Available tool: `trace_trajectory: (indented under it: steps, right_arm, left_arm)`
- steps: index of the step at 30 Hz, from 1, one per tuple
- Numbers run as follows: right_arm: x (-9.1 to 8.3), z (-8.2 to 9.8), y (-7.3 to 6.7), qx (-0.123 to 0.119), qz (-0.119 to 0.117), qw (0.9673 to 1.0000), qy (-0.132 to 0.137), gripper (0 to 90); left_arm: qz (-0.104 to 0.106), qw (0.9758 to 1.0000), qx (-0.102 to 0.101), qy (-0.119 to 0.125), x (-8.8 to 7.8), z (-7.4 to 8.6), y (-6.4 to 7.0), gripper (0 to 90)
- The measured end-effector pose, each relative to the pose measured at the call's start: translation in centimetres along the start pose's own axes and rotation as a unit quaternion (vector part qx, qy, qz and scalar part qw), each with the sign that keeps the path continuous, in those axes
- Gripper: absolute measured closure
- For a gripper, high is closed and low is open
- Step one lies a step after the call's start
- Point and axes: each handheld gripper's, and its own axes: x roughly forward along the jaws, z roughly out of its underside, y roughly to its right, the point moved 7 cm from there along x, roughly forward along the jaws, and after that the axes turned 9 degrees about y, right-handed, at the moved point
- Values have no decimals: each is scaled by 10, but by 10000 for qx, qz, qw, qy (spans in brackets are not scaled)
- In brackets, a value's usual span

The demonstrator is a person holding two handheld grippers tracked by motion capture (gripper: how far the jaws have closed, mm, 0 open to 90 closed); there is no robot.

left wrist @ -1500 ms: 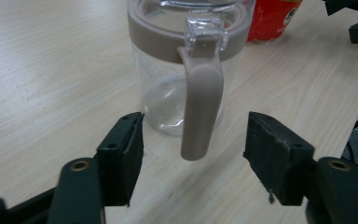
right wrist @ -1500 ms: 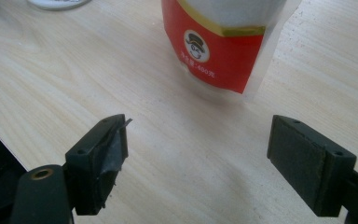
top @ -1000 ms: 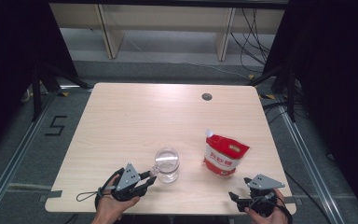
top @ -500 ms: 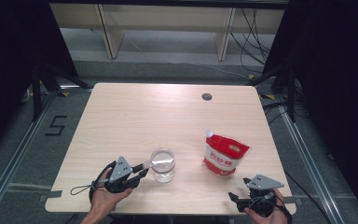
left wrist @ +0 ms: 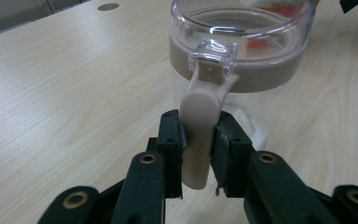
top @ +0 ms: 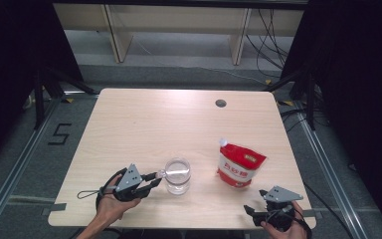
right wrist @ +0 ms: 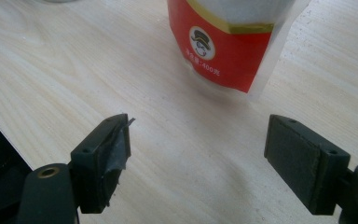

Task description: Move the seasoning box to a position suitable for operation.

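Observation:
A clear glass jar (top: 178, 175) with a clear lid stands near the table's front, left of centre. A beige latch tab (left wrist: 200, 126) hangs from the lid's clasp on the jar (left wrist: 242, 51). My left gripper (top: 151, 180) is shut on that tab, its jaws pinching it from both sides (left wrist: 196, 154). A red and white spouted pouch (top: 238, 167) lies to the right of the jar. My right gripper (top: 258, 211) sits at the front right edge, open, with the pouch (right wrist: 228, 42) a short way beyond its spread jaws (right wrist: 198, 154).
The wooden table (top: 144, 119) has a dark round grommet hole (top: 221, 103) near its back right. Black frames and cables stand on the floor around it. A shelf unit (top: 179, 25) lies behind the table.
My left gripper moved left and then forward to the jar's side and shut on the latch tab. The right gripper stayed where it was.

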Motion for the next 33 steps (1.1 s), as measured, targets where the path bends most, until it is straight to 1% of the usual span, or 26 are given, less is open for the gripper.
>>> trace_trajectory:
  steps: [1, 2, 3, 4, 5, 6, 8, 9, 10, 11, 12, 13, 15, 16, 17, 20, 21, 23, 24, 25, 26, 27, 28, 29, 32, 33]
  right_arm:
    - [0, 0, 0, -2, -31, 10000, -5, 233]
    - [0, 0, 1, -50, 54, 10000, 4, 233]
    - [0, 0, 1, -50, 54, 10000, 4, 233]
    - [0, 0, 1, -70, 2, 10000, -17, 234]
    - [0, 0, 2, -143, 11, 9999, 9, 234]
    - [0, 1, -1, 99, 30, 9999, -31, 234]
    - [1, 0, 0, 70, -16, 10000, -62, 234]
    - [1, 0, 0, 9, -33, 10000, -18, 234]
    - [1, 1, 0, 91, -21, 9999, -67, 234]
    - [1, 1, 0, 54, 3, 10000, -48, 234]
    - [1, 1, 2, -7, 5, 10000, -20, 234]
    - [1, 1, 2, -5, -13, 10000, -21, 234]
    - [1, 1, 3, -36, 0, 10000, -16, 235]
    - [1, 1, 1, 44, -9, 10000, -56, 235]
    - [1, 2, 3, -62, 12, 10000, -26, 235]
    - [2, 1, 1, 5, -16, 10000, -50, 235]
    - [1, 1, 0, 81, -13, 9999, -75, 235]
    - [1, 2, 0, 83, -6, 9999, -136, 235]
    - [2, 2, 0, 67, 10, 9999, -104, 236]
    - [2, 2, -1, 123, -23, 9998, -136, 236]
    - [1, 2, -2, 151, 21, 9998, -120, 236]
    - [3, 1, 0, -26, -34, 10000, -60, 237]
    - [3, 1, 1, -43, -34, 10000, -57, 237]
    - [2, 2, -2, 129, -19, 9999, -109, 237]
    - [2, 1, 0, -22, -32, 10000, -72, 237]
    - [3, 1, 0, -15, -54, 10000, -77, 237]
  left_arm:
    - [0, 10000, 0, 0, 0, 0, 0, 739]
    - [38, 10000, -10, 12, -1, 0, 3, 738]
    - [38, 10000, -10, 12, -1, 0, 3, 737]
    - [130, 9999, -31, 27, -1, 1, 4, 737]
    - [151, 9999, -10, 23, -1, 1, 4, 737]
    - [210, 9998, 13, 47, -1, 1, 5, 736]
    - [269, 9996, 30, 50, 0, 1, 7, 736]
    - [315, 9995, -43, 58, 1, 1, 9, 736]
    - [401, 9992, 41, 72, 2, 0, 10, 736]
    - [402, 9992, -8, -1, 3, 1, 10, 736]
    - [417, 9991, -69, 21, 3, 2, 12, 736]
    - [463, 9989, -51, 34, 3, 1, 13, 735]
    - [521, 9986, 96, 30, 3, 1, 11, 734]
    - [473, 9989, -33, -3, 3, 1, 12, 733]
    - [461, 9989, -72, -11, 3, 1, 12, 732]
    - [411, 9991, -138, -13, 1, 2, 13, 705]
    - [355, 9994, -29, -32, 0, 1, 11, 705]
    - [346, 9994, -19, -33, 1, 1, 10, 713]
    - [285, 9996, -77, -39, 1, 2, 10, 728]
    - [285, 9996, -77, -39, 1, 2, 10, 732]
    - [239, 9997, 52, -34, 1, 1, 6, 736]
    - [174, 9998, -6, -38, 1, 1, 5, 738]
    - [228, 9997, 48, -31, 1, 1, 4, 738]
    - [238, 9997, 33, -16, 1, 1, 4, 738]
    - [237, 9997, -6, -76, -1, 1, 6, 732]
    - [265, 9996, -128, -42, -1, 1, 8, 715]
